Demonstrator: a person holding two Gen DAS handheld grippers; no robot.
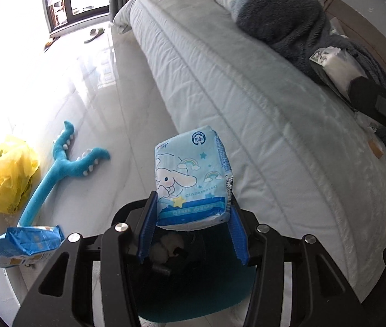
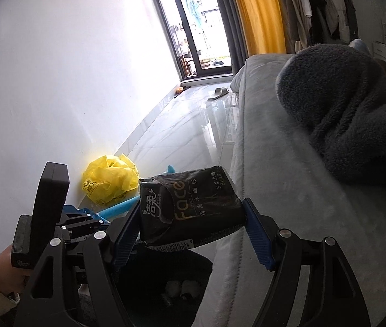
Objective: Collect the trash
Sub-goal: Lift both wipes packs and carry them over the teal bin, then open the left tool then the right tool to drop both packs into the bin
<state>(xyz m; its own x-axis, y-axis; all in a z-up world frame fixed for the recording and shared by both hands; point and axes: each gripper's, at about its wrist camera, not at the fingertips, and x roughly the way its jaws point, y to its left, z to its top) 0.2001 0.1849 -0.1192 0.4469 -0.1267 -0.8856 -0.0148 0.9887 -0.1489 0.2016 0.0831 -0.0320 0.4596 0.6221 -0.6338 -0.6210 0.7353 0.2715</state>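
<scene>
Left gripper (image 1: 193, 218) jaws clamped on blue Cinnamoroll tissue pack (image 1: 193, 179), above dark bin (image 1: 201, 280) beside bed (image 1: 247, 95). Right gripper (image 2: 193, 231) jaws pinching black tissue pack (image 2: 190, 207) over same bin (image 2: 165, 283). Yellow bag (image 2: 108, 179) beyond bin, at wall.

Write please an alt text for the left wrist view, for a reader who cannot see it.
The left gripper holds a light blue Cinnamoroll tissue pack between its blue fingers, above a dark bin. A grey bed runs along the right; on the glossy floor at left lie a blue plush toy, a yellow plastic bag and a crumpled blue wrapper.
</scene>
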